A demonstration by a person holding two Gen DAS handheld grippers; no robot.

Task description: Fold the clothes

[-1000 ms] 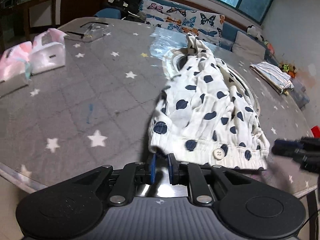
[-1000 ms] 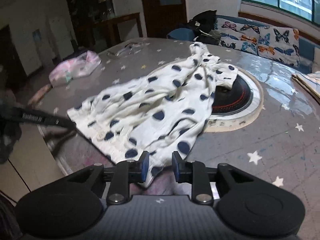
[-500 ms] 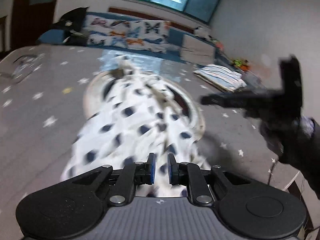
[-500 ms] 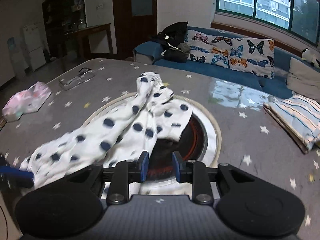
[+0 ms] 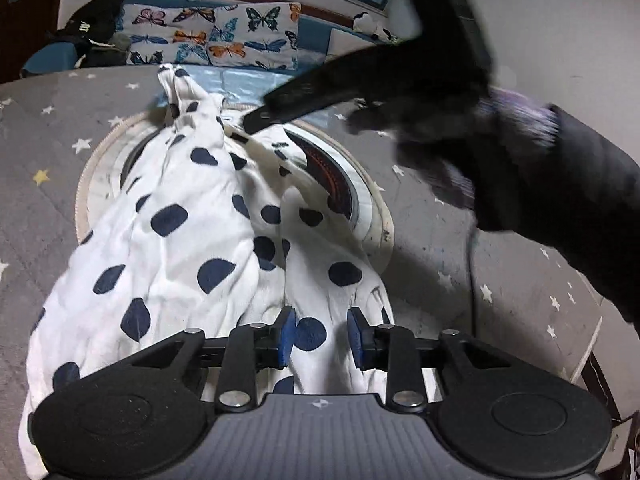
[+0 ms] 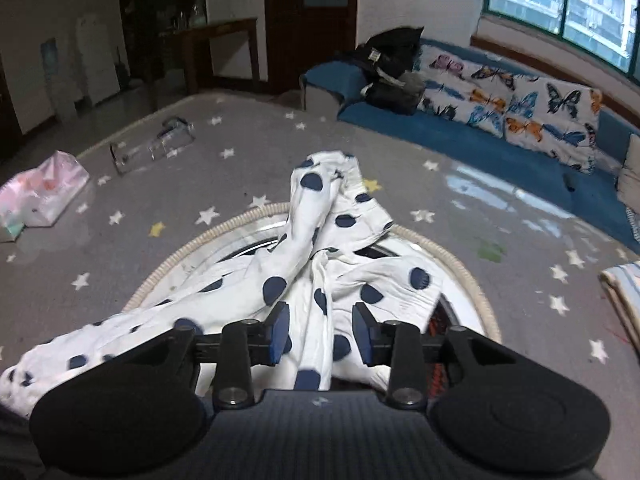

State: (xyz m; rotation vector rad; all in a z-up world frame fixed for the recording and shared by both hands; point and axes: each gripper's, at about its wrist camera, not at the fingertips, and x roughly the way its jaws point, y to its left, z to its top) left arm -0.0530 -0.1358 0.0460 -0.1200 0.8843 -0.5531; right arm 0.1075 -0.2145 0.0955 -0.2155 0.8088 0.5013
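A white garment with dark blue dots lies crumpled on the grey star-patterned table, partly over a round cooktop inset. My left gripper is open, its jaws on either side of the near hem above the cloth. My right gripper is open over the garment near its middle folds. In the left wrist view the right gripper's dark body reaches over the far part of the garment, blurred.
A folded striped cloth lies at the table's right edge. A pink tissue pack and a clear plastic case sit at the far left. A blue sofa with butterfly cushions stands behind the table.
Both grippers have opened wider and moved forward over the garment. The right gripper swung from the near hem toward the middle and far part of the cloth.
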